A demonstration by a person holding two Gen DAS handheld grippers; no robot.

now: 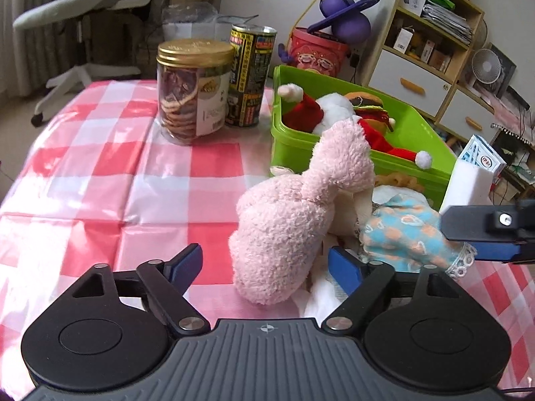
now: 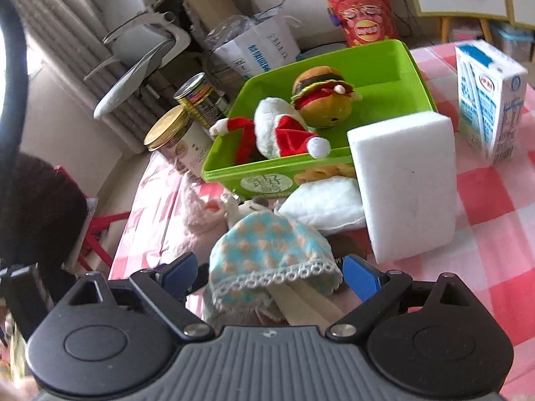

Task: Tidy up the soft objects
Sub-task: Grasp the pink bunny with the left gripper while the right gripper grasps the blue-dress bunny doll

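Two grippers, both spread open — the pink plush lies between the left gripper jaws, its blue dress between the right gripper jaws; next, close and lift toward the green bin ahead

Counter left of pink plush open. Jar, can block far side; foam block, carton crowd bin's right.
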